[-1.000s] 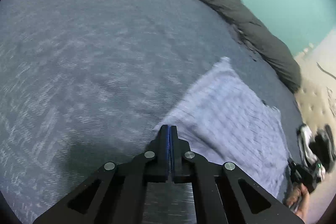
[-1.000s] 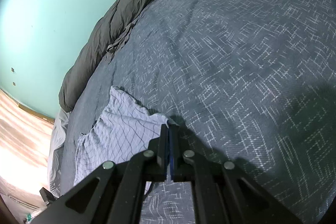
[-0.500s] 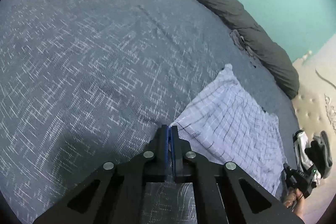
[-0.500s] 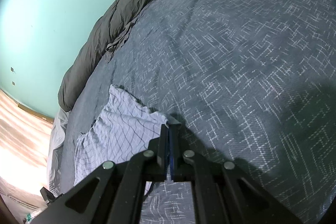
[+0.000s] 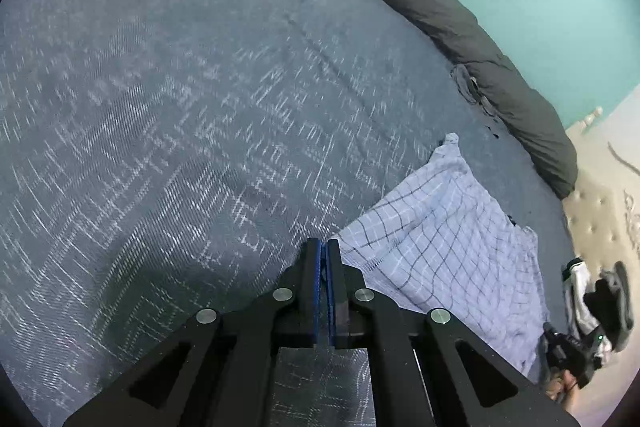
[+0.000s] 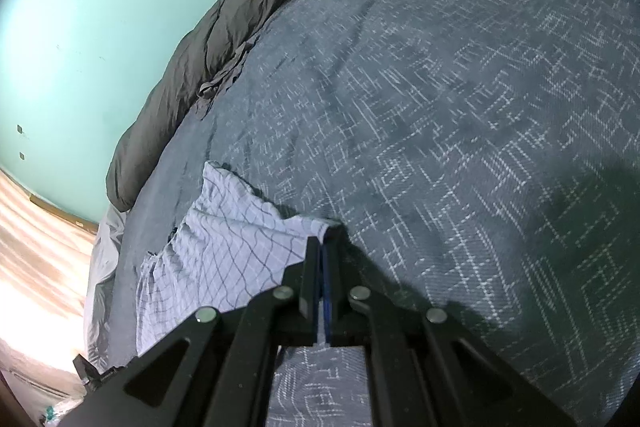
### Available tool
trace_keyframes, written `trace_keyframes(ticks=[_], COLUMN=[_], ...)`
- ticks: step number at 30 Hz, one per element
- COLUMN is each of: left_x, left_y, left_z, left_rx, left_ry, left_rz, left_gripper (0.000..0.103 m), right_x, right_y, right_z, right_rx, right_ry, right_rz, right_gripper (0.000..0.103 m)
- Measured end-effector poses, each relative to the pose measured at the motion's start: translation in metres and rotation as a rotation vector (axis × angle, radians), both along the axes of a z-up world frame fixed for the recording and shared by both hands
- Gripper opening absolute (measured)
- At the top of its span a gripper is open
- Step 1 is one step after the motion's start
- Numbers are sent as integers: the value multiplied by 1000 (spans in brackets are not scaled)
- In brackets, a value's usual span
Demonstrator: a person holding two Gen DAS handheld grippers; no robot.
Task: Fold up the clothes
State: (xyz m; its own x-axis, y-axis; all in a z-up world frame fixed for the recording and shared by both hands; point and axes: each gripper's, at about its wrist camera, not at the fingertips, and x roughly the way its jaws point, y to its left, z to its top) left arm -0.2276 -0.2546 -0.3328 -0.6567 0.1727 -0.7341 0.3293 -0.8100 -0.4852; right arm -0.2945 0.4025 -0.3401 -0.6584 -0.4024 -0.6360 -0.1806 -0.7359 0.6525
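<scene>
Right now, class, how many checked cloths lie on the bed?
1. The checked cloth lies near the bed's edge, by the grey duvet; the left gripper and right gripper each pinch a corner. Others may be out of view.

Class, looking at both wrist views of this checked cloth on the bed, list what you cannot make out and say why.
- Pale checked cloth: near edge hidden behind the left gripper; garment type unclear.
- Same cloth's corner: tucked behind the right gripper in the right view.
- Dark grey rolled duvet: far end cut off by the frame.
- Patterned blue bedspread: blurred in the left view.
</scene>
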Motion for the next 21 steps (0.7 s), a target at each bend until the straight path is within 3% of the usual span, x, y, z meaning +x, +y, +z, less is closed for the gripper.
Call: trace_keyframes(ticks=[1, 2, 3, 5, 8, 11, 12, 17, 21], left_x=[1, 2, 3, 7, 14, 16, 17, 20, 25], left_y=[1, 1, 2, 5, 17, 49, 61, 127, 171], left_z=[2, 4, 6, 13, 25, 30, 31, 28, 25], left_rx=[-5, -11, -24, -51, -82, -77, -72, -9, -19], left_ry=[2, 3, 4, 19, 35, 40, 41, 24, 15], left_rz=[4, 8, 12, 13, -20, -116, -155, -351, -447], left_gripper=[5, 13, 29, 39, 39, 39, 39, 39, 39], right_x=[0, 0, 1, 5, 15, 29, 33, 55, 72], right_y=[0, 0, 0, 1, 1, -10, -19, -69, -103], right_z=[0, -1, -1, 3, 16, 25, 26, 25, 23], right_rx=[0, 1, 3, 23, 65, 39, 20, -31, -29], right_ry=[-4, -13, -23, -27, -6, 13, 9, -13, -21], right_rz=[5, 0, -9, -20, -25, 4, 37, 225, 334], right_gripper=[2, 3, 3, 4, 6, 25, 27, 27, 27])
